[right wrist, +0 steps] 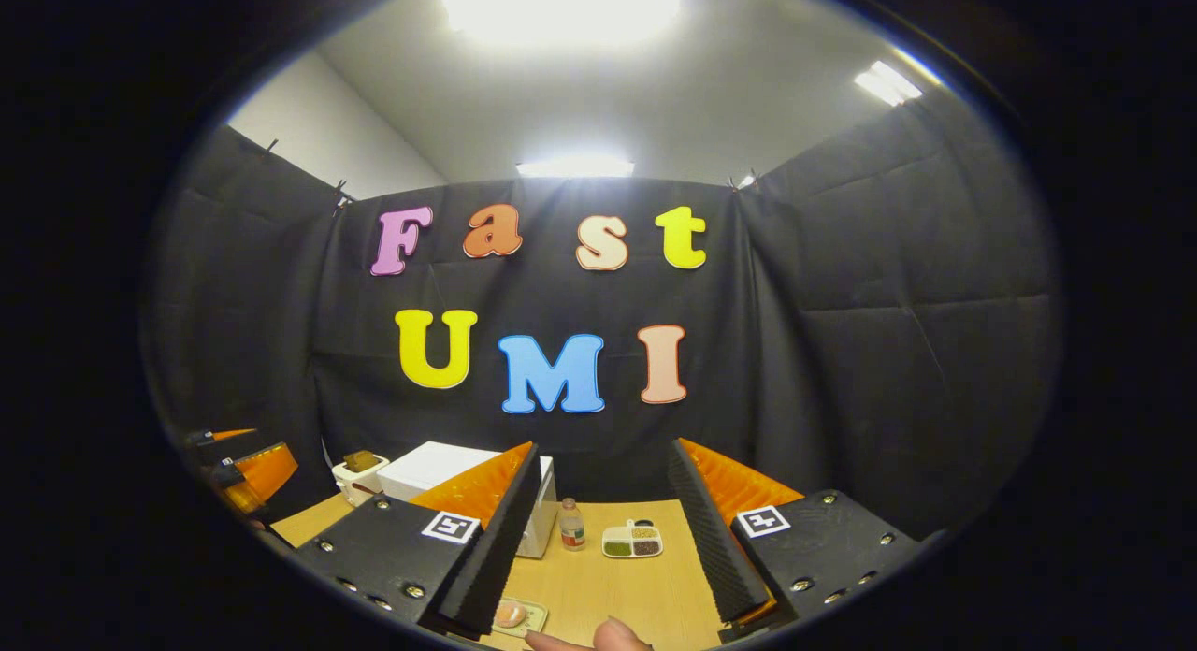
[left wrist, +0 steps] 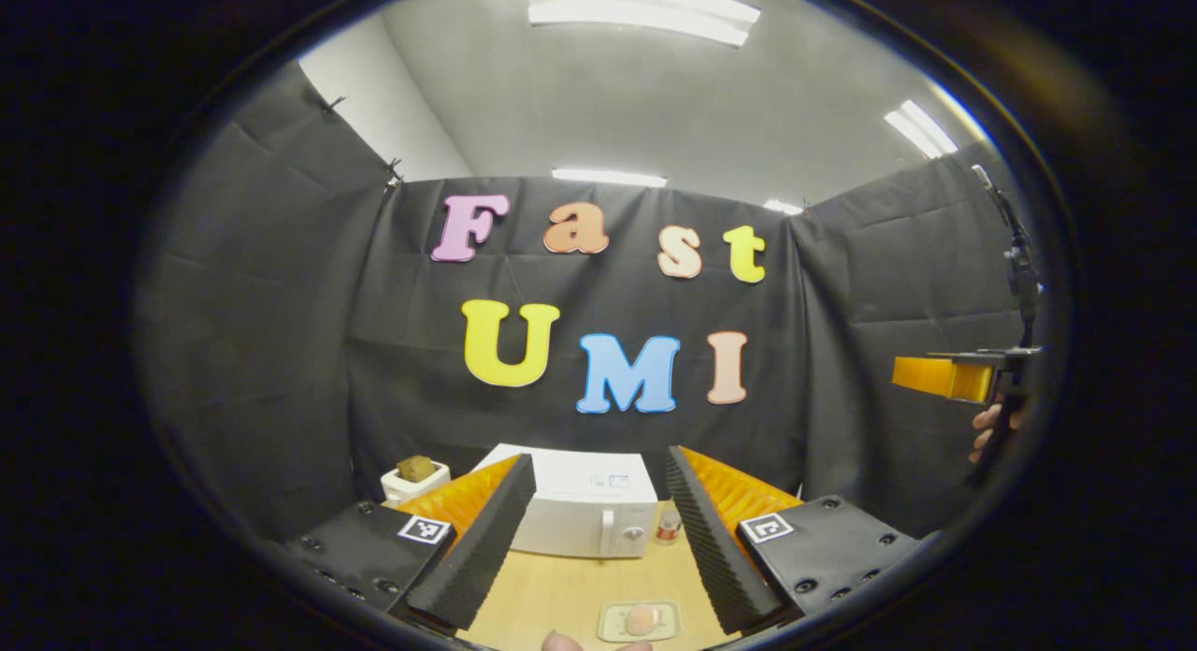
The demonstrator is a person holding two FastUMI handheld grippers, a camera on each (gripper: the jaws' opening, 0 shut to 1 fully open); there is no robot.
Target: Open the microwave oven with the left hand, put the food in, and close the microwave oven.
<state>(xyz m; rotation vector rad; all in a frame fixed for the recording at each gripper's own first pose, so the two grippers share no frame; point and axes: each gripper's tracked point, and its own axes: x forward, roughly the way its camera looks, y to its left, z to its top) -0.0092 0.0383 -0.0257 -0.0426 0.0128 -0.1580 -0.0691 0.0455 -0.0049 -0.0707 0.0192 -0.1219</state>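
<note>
Hovering well back with jaws spread and empty, left gripper (left wrist: 598,548) is facing the shut microwave (left wrist: 584,511) on the bench (left wrist: 552,590) (food (left wrist: 641,619) waiting on its tray near the front), right gripper (right wrist: 598,548) likewise spread.

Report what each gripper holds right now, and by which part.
Nothing is held. The left gripper and right gripper both have jaws spread with only air between them. The food tray lies untouched on the table.

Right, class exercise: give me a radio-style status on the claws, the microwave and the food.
Both claws, left and right, open, empty. Microwave door shut. Food on its tray, near table edge. Small bottle beside microwave.
</note>
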